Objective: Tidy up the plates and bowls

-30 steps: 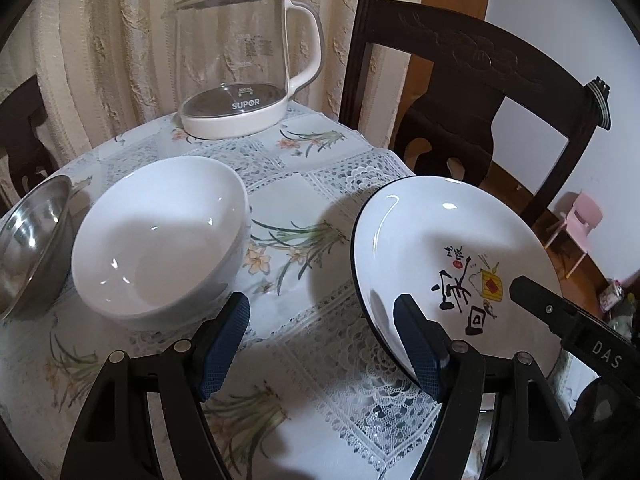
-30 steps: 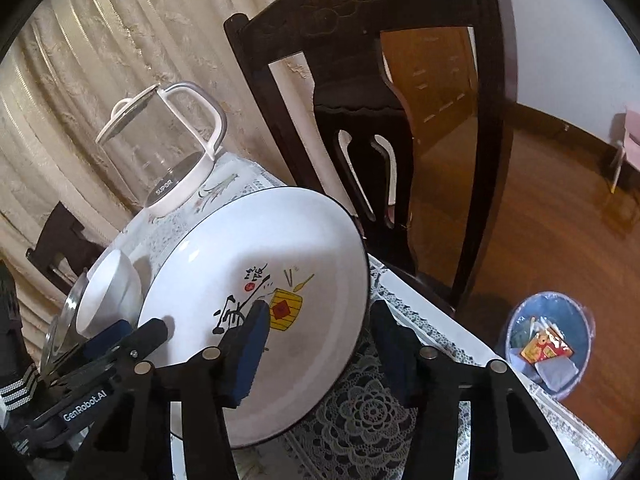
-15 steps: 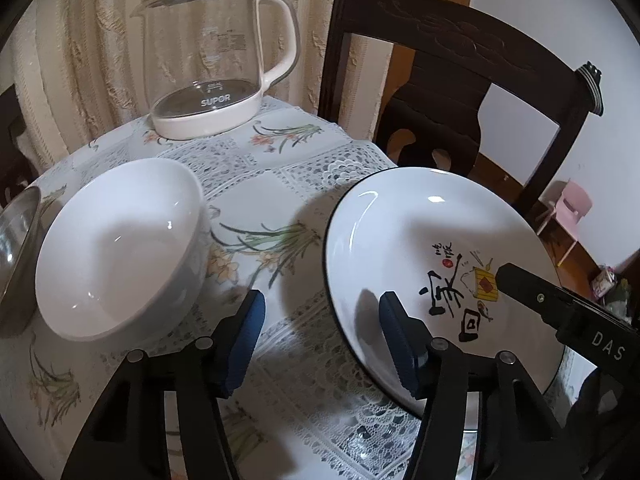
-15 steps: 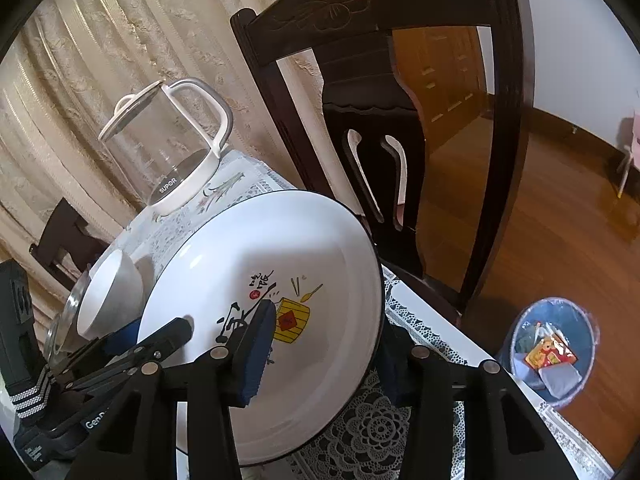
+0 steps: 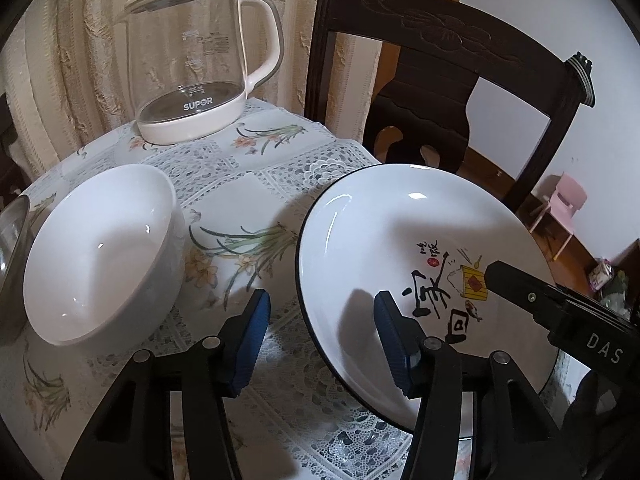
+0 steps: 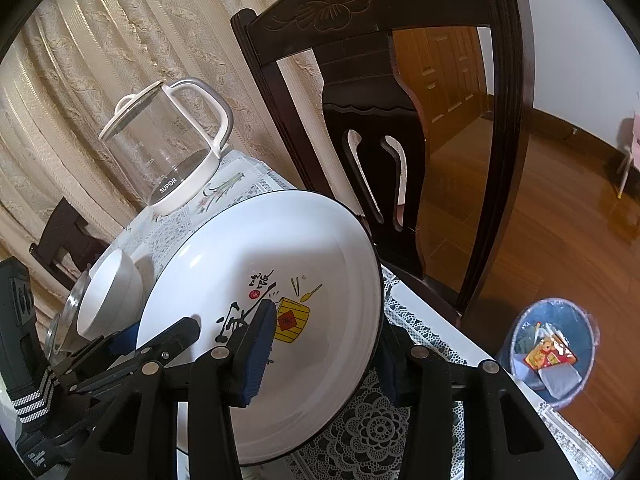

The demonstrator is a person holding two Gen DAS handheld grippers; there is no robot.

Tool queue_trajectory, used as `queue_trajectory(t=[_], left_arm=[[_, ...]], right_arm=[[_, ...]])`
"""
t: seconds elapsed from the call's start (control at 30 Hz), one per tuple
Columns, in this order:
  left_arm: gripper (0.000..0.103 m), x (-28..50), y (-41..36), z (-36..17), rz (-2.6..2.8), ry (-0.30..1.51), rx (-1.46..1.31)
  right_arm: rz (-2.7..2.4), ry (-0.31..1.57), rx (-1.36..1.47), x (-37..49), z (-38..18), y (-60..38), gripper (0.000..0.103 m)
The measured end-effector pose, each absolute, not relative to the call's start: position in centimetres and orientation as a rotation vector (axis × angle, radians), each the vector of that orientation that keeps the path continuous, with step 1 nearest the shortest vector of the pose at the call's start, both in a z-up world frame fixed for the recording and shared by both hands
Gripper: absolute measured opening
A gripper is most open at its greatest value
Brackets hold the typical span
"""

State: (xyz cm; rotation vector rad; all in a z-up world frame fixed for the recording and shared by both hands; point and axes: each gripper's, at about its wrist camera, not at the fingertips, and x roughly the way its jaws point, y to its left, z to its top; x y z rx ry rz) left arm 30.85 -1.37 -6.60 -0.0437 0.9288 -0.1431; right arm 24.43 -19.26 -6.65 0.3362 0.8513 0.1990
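A deep white plate (image 5: 400, 232) with a black rim and a painted motif hangs tilted above the table's right side. My right gripper (image 6: 322, 352) is shut on the plate's (image 6: 280, 248) near rim, with one finger (image 5: 520, 292) on its inner face and the other hidden underneath. My left gripper (image 5: 320, 344) is open and straddles the plate's left rim without touching it. A white bowl (image 5: 100, 256) sits on the table to the left, and a steel bowl (image 5: 12, 248) lies beside it at the edge of the view.
A glass kettle (image 5: 196, 60) with a white base stands at the back of the tablecloth-covered table (image 5: 248, 184). A dark wooden chair (image 5: 440, 60) stands close behind the plate. A blue waste bin (image 6: 548, 340) sits on the wooden floor to the right.
My left gripper has moved right, from in front of the white bowl to the plate's left rim. The right gripper keeps the plate, raised slightly.
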Motion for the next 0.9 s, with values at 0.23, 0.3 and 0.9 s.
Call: queue_trajectory(t=[0.23,0.3,0.9], left_arm=[[0.055,31.0,-1.3,-6.7,-0.137,0.923,-0.051],[0.055,31.0,-1.1,-6.7,-0.133,0.923,-0.060],[0.059,31.1,-0.2,-6.9,-0.160,0.914,-0.165]], right_arm=[[0.199,0.851,0.337,24.4,-6.6,-19.3,0.048],[0.199,0.851,0.337,24.4,-6.6,-19.3,0.048],[0.191,0.841,0.309,24.4,-6.4,-18.8,0.050]])
